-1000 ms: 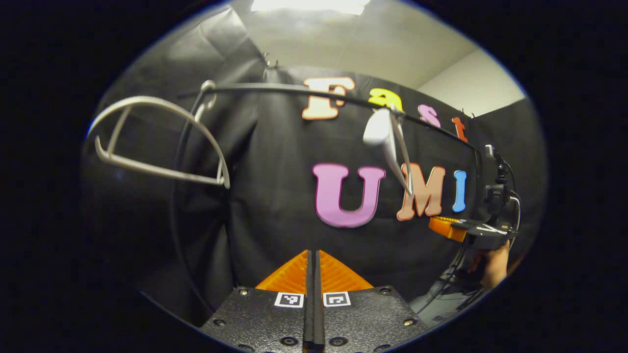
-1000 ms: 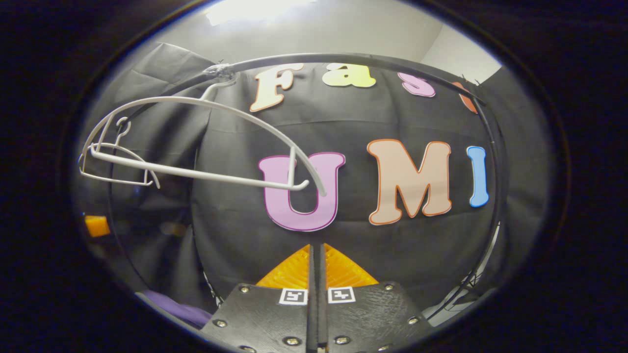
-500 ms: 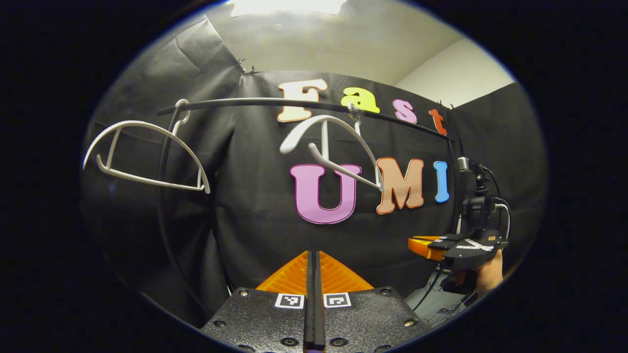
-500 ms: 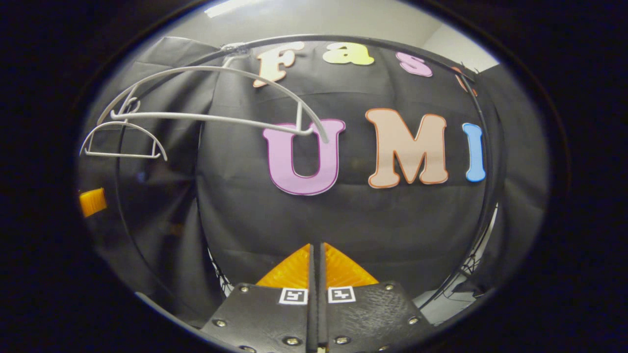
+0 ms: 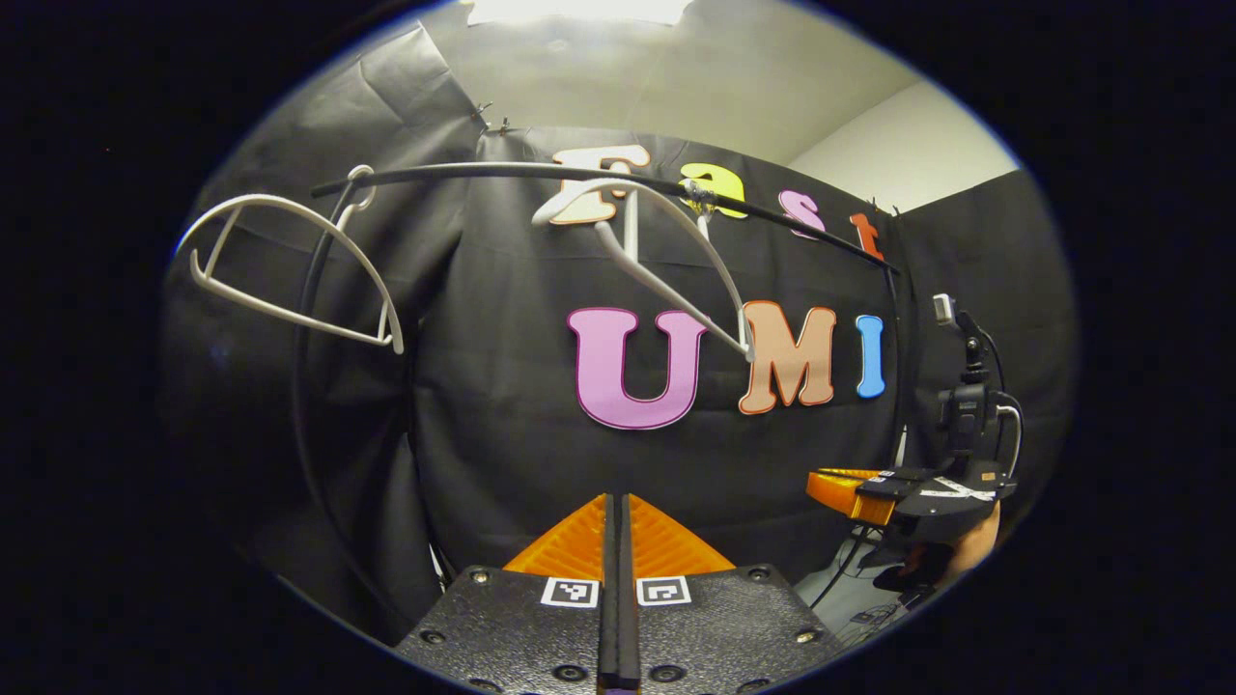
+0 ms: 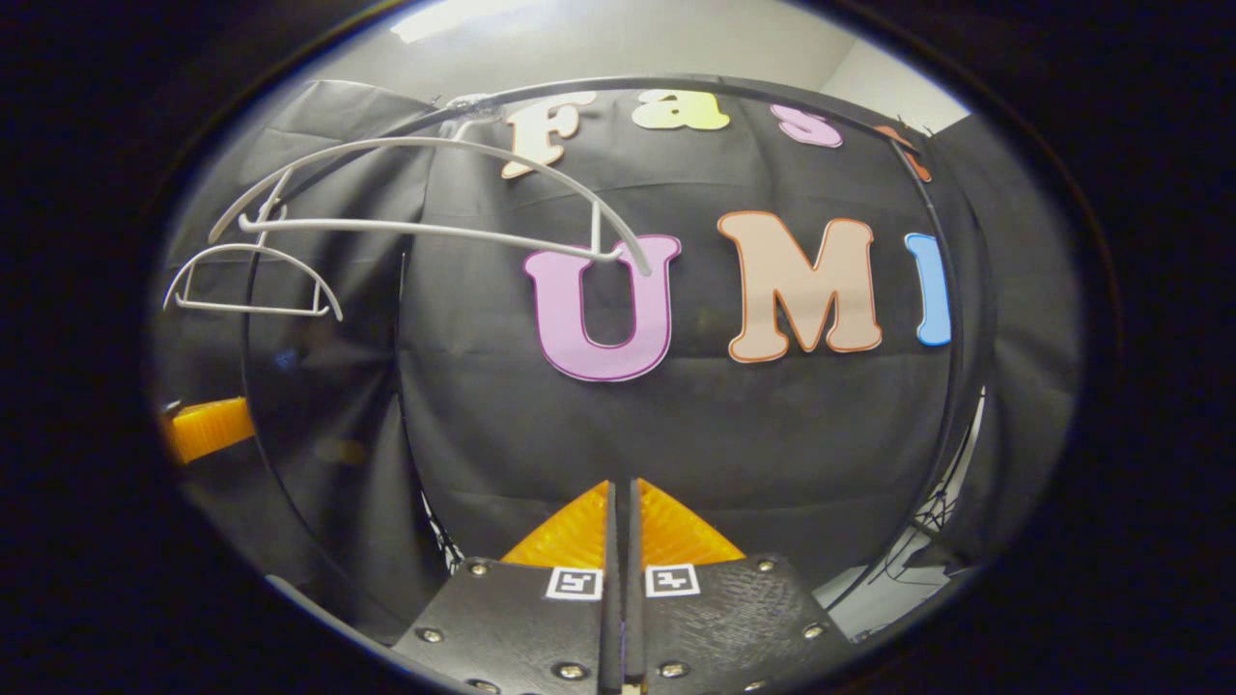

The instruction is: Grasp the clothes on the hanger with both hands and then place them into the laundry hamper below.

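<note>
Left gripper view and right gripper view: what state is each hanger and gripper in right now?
Near white plastic hanger: bare, tilted, hooked on the black curved rail.
Far white plastic hanger: bare, hooked at the rail's end.
Left gripper: shut, holding nothing.
Right gripper: shut, holding nothing.
</note>
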`<state>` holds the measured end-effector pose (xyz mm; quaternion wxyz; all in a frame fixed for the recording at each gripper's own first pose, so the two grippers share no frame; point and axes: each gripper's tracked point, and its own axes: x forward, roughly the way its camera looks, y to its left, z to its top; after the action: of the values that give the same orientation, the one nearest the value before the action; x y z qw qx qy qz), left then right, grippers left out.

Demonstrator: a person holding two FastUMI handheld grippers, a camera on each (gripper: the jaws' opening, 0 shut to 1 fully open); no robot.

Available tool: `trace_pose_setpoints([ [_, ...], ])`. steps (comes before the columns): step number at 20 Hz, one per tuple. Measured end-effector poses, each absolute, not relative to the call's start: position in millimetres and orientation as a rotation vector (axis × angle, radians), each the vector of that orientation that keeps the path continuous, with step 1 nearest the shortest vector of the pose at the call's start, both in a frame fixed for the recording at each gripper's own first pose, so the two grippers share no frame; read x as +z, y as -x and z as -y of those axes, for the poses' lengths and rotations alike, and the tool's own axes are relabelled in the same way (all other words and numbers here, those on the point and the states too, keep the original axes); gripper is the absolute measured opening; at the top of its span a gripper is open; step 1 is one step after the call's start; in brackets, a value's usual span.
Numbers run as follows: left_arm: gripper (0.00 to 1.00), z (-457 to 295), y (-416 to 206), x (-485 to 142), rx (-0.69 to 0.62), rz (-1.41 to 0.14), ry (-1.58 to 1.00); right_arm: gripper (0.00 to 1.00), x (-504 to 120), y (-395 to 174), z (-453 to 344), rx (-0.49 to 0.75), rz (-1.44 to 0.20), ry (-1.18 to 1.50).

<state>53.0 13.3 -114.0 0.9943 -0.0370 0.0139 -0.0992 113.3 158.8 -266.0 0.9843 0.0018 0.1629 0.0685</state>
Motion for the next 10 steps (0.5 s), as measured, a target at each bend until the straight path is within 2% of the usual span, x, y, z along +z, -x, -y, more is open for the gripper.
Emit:
trace_pose_setpoints([
  [3,0.0,-6,-57,-136,-0.212,-0.032,0.073,0.26,-291,-106,-169,0.163,-0.353,0.003],
  [6,0.01,7,-61,-177,-0.231,-0.1,0.069,0.26,-320,-93,-173,0.157,-0.389,0.018],
  [8,0.06,9,-68,-200,-0.234,-0.135,0.058,0.38,-341,-88,-174,0.143,-0.413,0.021],
  [9,0.07,13,-69,-213,-0.237,-0.151,0.048,0.48,-354,-85,-179,0.145,-0.428,0.024],
  [10,0.17,16,-69,-227,-0.24,-0.172,0.034,0.61,-366,-82,-181,0.15,-0.448,0.032],
])
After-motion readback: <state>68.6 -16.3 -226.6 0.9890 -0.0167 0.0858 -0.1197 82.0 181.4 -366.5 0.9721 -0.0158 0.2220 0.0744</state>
